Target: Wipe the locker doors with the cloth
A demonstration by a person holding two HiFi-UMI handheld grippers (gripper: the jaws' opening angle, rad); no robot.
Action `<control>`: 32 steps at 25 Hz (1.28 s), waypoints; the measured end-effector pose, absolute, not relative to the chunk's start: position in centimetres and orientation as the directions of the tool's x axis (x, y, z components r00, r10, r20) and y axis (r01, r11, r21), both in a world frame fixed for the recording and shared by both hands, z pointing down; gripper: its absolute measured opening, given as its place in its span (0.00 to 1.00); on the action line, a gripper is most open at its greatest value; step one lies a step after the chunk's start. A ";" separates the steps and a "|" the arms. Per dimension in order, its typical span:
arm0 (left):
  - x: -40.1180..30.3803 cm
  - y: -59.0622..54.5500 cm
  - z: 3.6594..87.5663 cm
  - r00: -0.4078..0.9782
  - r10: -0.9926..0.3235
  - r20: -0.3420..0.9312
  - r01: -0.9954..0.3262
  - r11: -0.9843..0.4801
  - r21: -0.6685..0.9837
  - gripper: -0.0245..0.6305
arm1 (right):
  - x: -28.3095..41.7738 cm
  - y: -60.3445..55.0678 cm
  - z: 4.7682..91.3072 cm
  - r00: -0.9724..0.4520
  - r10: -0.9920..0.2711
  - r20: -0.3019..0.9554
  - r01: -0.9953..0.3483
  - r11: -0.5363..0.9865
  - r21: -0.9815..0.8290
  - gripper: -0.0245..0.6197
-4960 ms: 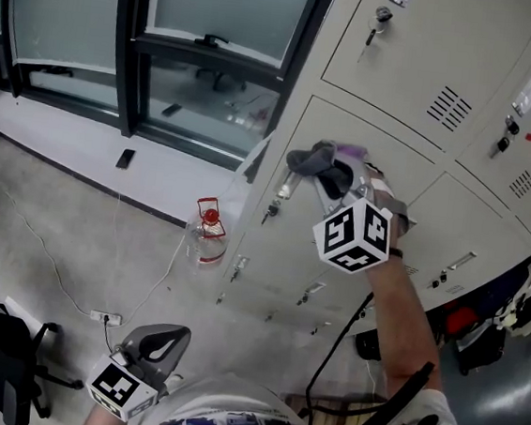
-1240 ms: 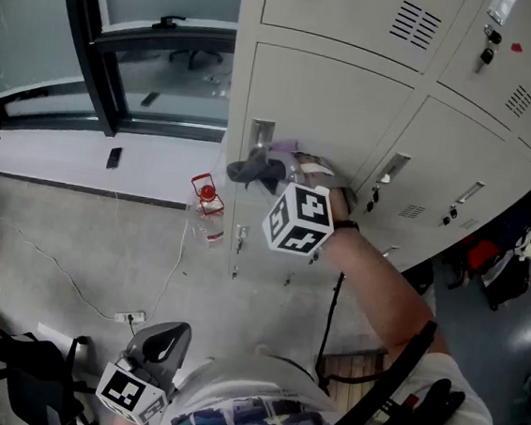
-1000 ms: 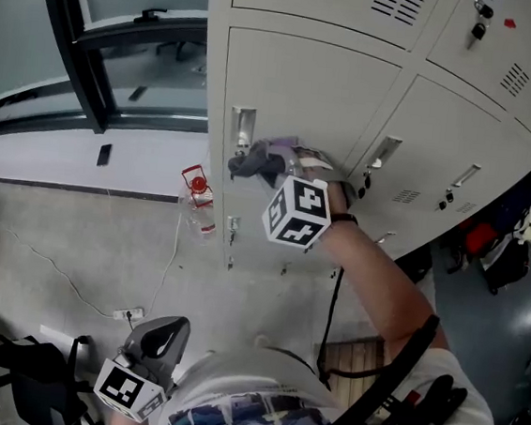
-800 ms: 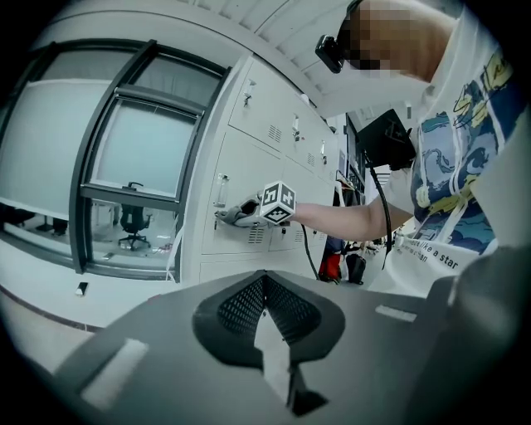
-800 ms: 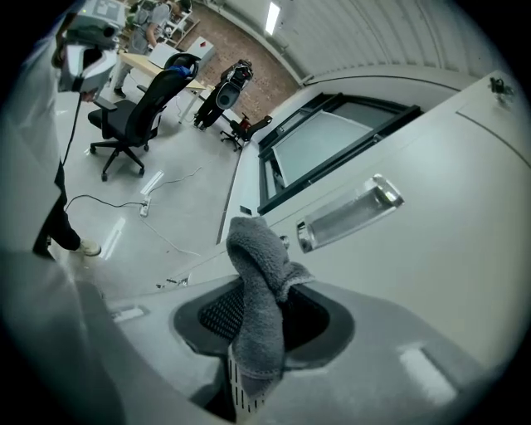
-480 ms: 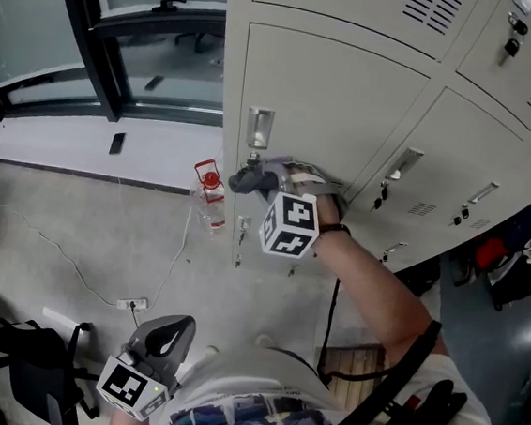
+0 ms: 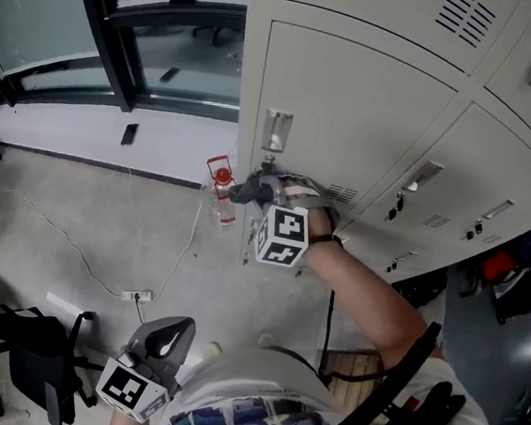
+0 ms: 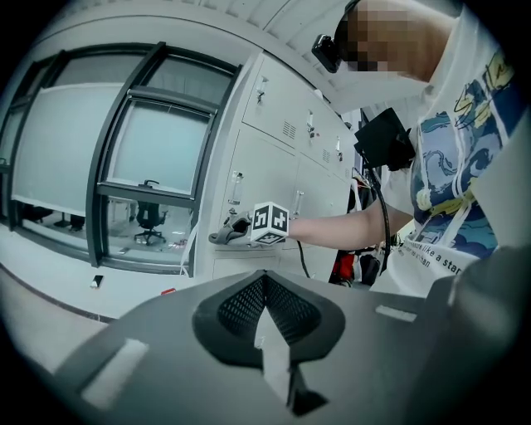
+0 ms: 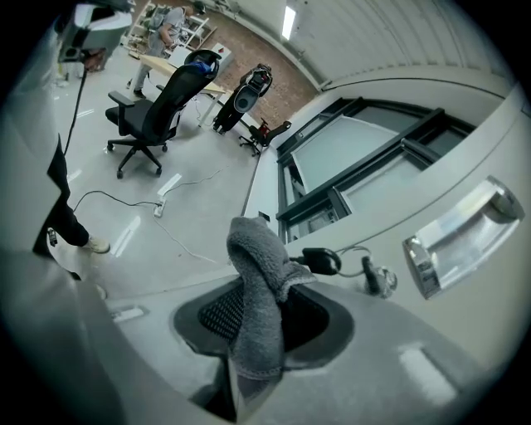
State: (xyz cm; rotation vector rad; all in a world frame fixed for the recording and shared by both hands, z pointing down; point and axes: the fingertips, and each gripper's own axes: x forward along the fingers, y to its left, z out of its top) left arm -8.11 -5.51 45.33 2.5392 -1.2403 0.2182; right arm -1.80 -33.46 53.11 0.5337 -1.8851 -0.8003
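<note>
My right gripper (image 7: 263, 195) is shut on a grey cloth (image 7: 250, 192) and holds it against a beige locker door (image 7: 362, 104), just under the chrome handle (image 7: 276, 130). In the right gripper view the cloth (image 9: 255, 282) stands bunched up between the jaws, right beside a black key (image 9: 320, 261) hanging from the lock (image 9: 372, 277); the handle (image 9: 461, 236) is up to the right. My left gripper (image 7: 165, 341) hangs low by the person's body, shut and empty (image 8: 265, 325). From it I see the right gripper's marker cube (image 8: 270, 223) at the lockers.
A clear bottle with a red cap (image 7: 219, 193) stands on the floor at the locker's foot. A power strip (image 7: 136, 295) and its white cable lie on the floor. A black chair (image 7: 28, 361) is at bottom left. Dark window frames (image 7: 123, 41) stand left; bags (image 7: 513, 280) right.
The right gripper has carried the cloth down the door, from beside the handle to just under it by the key. The left gripper has stayed low.
</note>
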 end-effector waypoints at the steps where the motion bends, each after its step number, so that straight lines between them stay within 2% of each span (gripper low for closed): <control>1: -8.2 -5.6 45.3 0.611 -0.744 0.271 -0.792 -0.576 0.203 0.04 | -1.9 -33.5 53.6 -0.420 -0.662 0.621 -0.018 0.690 0.723 0.22; 18: -9.5 -4.0 45.3 0.597 -0.748 0.289 -0.802 -0.566 0.192 0.04 | -2.1 -33.3 60.4 -0.387 -0.556 0.736 -0.081 0.815 0.573 0.22; 25: -12.6 -2.8 45.4 0.590 -0.760 0.272 -0.807 -0.555 0.201 0.04 | -2.2 -28.5 58.3 -0.424 -0.575 0.700 -0.219 0.815 0.537 0.22; 32: -14.0 -1.9 45.8 0.646 -0.720 0.254 -0.763 -0.619 0.186 0.04 | -1.8 -17.8 57.4 -0.506 -0.555 0.660 -0.404 0.829 0.387 0.22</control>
